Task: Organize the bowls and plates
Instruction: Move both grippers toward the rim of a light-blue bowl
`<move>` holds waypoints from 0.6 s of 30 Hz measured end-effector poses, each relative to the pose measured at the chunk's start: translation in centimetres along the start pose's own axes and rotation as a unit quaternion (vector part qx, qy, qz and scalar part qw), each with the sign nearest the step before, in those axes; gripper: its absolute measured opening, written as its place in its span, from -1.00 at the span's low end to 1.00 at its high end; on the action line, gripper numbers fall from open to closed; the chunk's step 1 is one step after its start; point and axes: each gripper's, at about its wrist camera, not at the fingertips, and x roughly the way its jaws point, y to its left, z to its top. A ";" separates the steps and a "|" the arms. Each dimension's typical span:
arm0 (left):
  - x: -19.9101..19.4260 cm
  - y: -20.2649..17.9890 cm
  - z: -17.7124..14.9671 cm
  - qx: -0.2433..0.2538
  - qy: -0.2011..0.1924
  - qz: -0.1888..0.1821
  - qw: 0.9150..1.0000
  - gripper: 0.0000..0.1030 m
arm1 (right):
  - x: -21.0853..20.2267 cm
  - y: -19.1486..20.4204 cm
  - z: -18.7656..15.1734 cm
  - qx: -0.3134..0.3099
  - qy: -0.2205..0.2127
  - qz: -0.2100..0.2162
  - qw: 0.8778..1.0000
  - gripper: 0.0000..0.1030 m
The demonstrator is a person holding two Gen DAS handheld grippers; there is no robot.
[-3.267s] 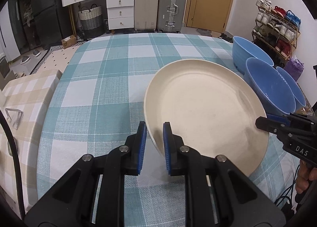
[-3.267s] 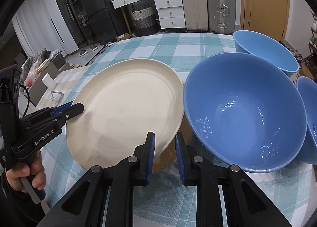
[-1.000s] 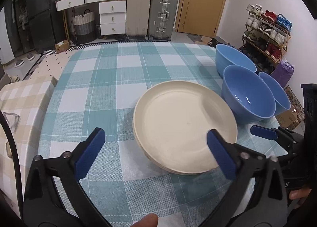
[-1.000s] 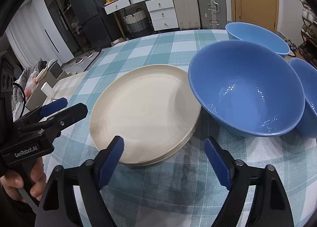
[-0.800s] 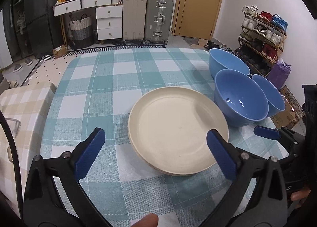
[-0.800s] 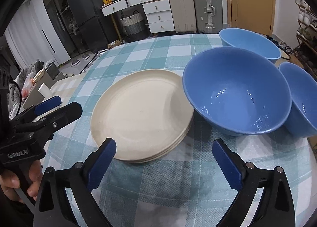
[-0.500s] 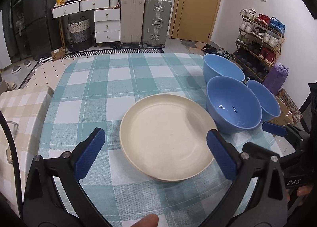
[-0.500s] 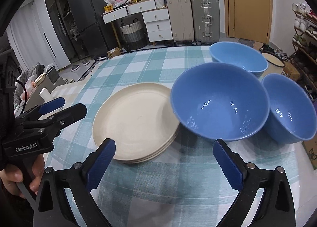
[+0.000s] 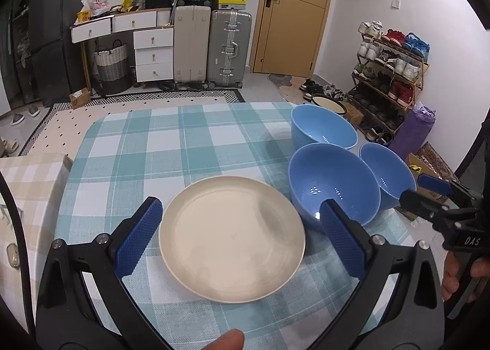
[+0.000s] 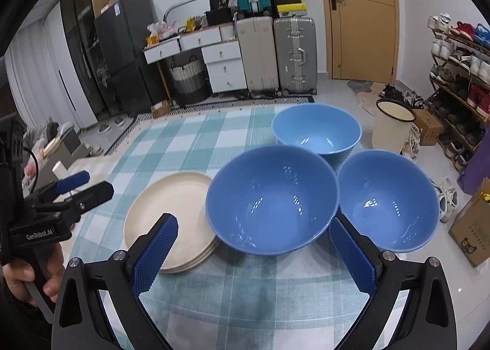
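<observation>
On the checked surface [image 9: 128, 148], a stack of cream plates [image 10: 171, 215] lies flat at centre-left; the right wrist view shows several rims layered at its near edge. Just right of it, three blue bowls cluster: the near bowl [image 10: 272, 197] at or touching the stack's rim, the right bowl [image 10: 389, 200] beside it, the far bowl [image 10: 317, 128] behind both. None nested.

Left hand-held gripper [image 9: 240, 238]: jaws spread wide, nothing between the pads, hanging above the plates and apart from them. Right hand-held gripper [image 10: 254, 255]: jaws likewise spread wide and holding nothing; they have just been opening. It is aimed at the near bowl, clear of its rim.

Step in hand, as judged: plates look done, stacked and released; bowls not yet started. Both tools look to be between grasps.

Next move likely calls for one gripper to come down over a bowl rim, one pad inside the wall and one outside, pinch, lift clear, and lower it into another bowl. Bowls sit close together, so the approach needs care not to knock a neighbour or the plate stack. Smooth curved walls may slip in a light pinch.
</observation>
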 end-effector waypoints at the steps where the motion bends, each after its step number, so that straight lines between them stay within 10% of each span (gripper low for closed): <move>1: 0.1 -0.2 0.2 0.000 0.000 -0.001 1.000 0.99 | -0.2 -0.5 0.2 0.001 -0.001 -0.002 1.000 0.97; 18: 4.3 -5.0 5.2 0.019 0.003 -0.034 0.999 0.99 | -1.6 -6.5 5.3 -0.007 -0.008 -0.021 1.000 0.97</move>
